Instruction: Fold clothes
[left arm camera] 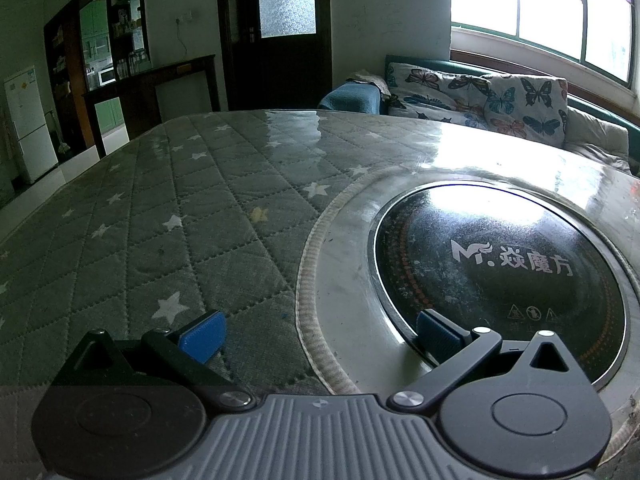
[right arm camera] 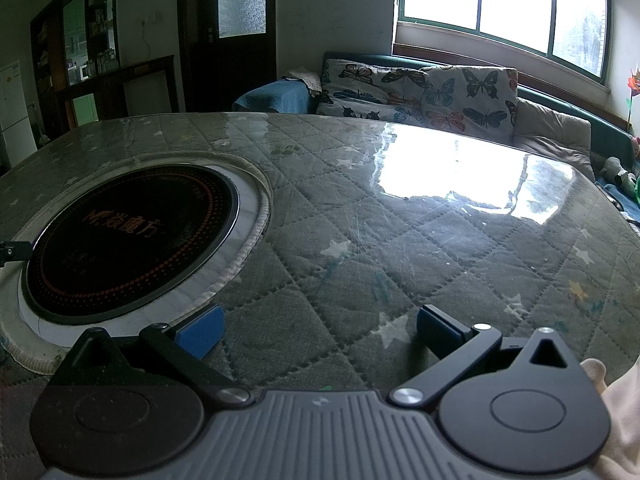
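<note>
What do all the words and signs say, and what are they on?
"M. 焱魔方": white logo on the round black cooktop, set in the quilted table cover.
Three small warning symbols beneath it: too small to read.
Right wrist view: same logo, too dim to read.
Fridge stickers: too blurred.

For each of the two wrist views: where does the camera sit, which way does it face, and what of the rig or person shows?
Left wrist: behind the open left claw, low over the quilted table cover, facing door and sofa; round cooktop ahead-right.
Right wrist: behind the open right claw, same heading; cooktop ahead-left; pale cloth at the right edge.
Shared: cooktop, cover, butterfly cushions, window.
</note>
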Demonstrator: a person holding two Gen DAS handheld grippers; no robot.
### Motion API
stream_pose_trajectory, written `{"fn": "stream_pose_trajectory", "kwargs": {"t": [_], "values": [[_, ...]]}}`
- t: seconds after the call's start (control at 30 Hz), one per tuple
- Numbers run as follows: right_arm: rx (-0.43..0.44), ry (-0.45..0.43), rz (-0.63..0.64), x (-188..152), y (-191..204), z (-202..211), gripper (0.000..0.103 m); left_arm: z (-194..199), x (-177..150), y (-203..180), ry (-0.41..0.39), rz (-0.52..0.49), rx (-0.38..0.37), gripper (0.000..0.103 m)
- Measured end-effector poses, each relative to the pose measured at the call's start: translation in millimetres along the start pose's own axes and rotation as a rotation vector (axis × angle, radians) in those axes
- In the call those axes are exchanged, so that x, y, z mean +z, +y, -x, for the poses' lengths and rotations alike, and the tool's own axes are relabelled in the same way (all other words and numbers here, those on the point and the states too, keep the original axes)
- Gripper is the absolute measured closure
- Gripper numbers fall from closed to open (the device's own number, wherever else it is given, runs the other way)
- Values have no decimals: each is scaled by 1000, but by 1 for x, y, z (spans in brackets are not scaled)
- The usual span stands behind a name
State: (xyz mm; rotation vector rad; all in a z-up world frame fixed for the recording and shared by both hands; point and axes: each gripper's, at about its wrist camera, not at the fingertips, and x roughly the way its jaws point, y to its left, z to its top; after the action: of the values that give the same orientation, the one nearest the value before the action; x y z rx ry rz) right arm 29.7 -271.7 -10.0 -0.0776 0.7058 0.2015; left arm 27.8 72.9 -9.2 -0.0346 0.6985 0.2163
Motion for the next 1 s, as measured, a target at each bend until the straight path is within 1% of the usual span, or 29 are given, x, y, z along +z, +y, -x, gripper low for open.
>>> {"fn": "stream_pose_trajectory", "kwargs": {"t": [1.0], "values": [[0, 0, 0, 0, 0, 0, 0, 1, -2, 3, 0, 2, -3, 0]]}}
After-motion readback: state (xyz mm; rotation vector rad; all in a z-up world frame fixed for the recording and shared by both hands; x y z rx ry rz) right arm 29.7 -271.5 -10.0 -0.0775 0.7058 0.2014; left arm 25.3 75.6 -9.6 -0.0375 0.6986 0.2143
